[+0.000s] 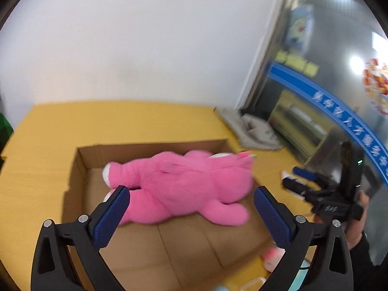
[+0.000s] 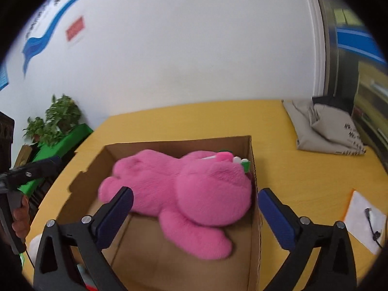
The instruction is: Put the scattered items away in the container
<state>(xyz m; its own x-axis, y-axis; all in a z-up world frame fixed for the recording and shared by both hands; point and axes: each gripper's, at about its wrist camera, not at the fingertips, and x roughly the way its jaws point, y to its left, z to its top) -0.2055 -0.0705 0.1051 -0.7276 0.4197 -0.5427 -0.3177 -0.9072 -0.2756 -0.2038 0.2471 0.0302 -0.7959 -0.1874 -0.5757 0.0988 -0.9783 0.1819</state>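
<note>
Both jaws gape wide, left gripper (image 1: 191, 208) and right gripper (image 2: 195, 214) holding nothing. Pink plush toy (image 2: 184, 191) lies inside the cardboard box (image 2: 254, 218).

the plush toy (image 2: 184, 189) is bright pink with white paw tips, the cardboard box (image 2: 254, 218) plain brown, the tabletop (image 2: 303, 184) yellow, each black claw wears textured dark blue pads (image 1: 111, 215), and the folded cloth bag (image 2: 325, 128) is grey with black print

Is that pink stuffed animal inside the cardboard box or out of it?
Inside. The pink plush toy lies on the cardboard box's floor, with the box walls around it.
</note>
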